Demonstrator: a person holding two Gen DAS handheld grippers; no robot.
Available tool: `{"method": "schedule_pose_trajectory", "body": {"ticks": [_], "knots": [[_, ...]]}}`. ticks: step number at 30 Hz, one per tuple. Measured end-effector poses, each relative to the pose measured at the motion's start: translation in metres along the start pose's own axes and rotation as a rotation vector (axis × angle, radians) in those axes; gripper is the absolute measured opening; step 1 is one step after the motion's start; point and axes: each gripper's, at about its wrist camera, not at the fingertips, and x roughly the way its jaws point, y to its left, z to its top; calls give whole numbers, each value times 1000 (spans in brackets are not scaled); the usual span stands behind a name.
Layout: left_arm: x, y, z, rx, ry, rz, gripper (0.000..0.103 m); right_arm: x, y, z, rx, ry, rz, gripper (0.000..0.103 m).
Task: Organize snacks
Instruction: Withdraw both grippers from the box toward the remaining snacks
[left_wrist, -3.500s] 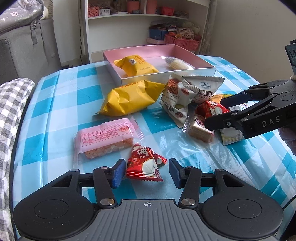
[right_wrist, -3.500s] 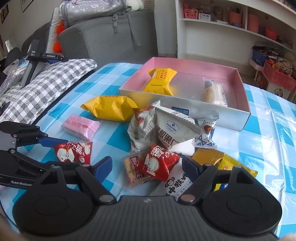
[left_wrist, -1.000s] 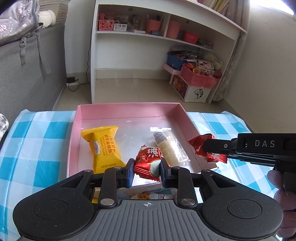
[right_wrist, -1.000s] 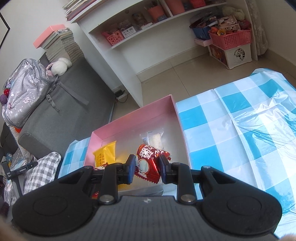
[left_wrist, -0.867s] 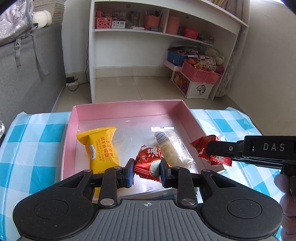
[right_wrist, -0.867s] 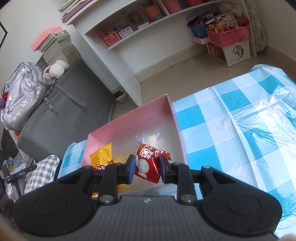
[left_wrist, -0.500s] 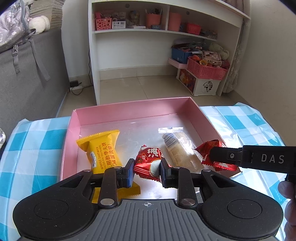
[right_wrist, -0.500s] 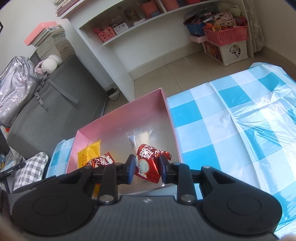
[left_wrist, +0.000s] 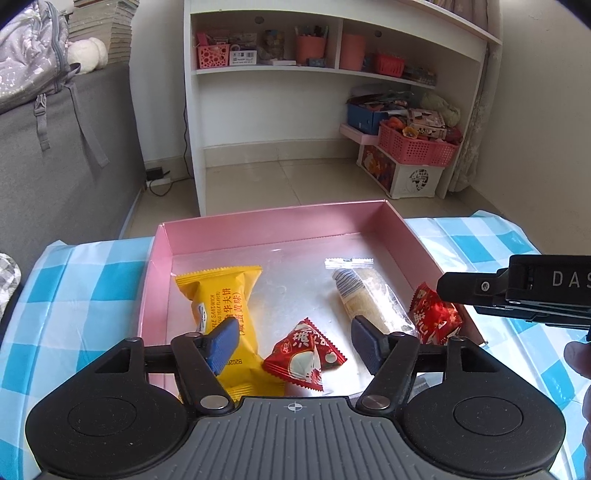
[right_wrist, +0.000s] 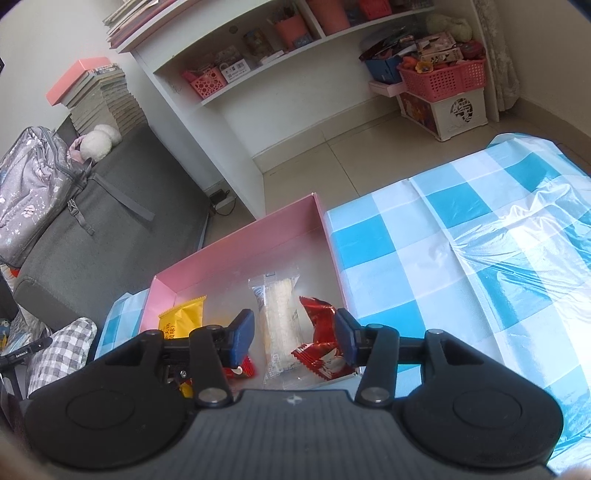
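Opening both tools (left_wrist: 293, 341) (right_wrist: 294, 334) | packets loose inside pink box (left_wrist: 258, 225)

Black left tool (left_wrist: 293, 341) with blue pads, silver screws, ribbed grey housing.

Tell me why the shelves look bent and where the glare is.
Both views are fisheye: the white bookshelf bows in the left wrist view and leans in the right; in the right wrist view, glare whitens the blue checked plastic tablecloth, and the pink box's shiny floor gleams.
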Motion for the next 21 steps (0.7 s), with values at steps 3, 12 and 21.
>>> {"method": "schedule_pose_trajectory", "body": {"ticks": [3,12,21], "knots": [[-7,0,-2,3,6,-1,74,-3,2,1,-6,-1,1,54],[-35,2,-19,-1,35,-1,88,-18,12,-3,-72,9,-9,76],[-67,14,-46,-26,85,18,96,-38,18,-16,-140,31,-36,96]]}}
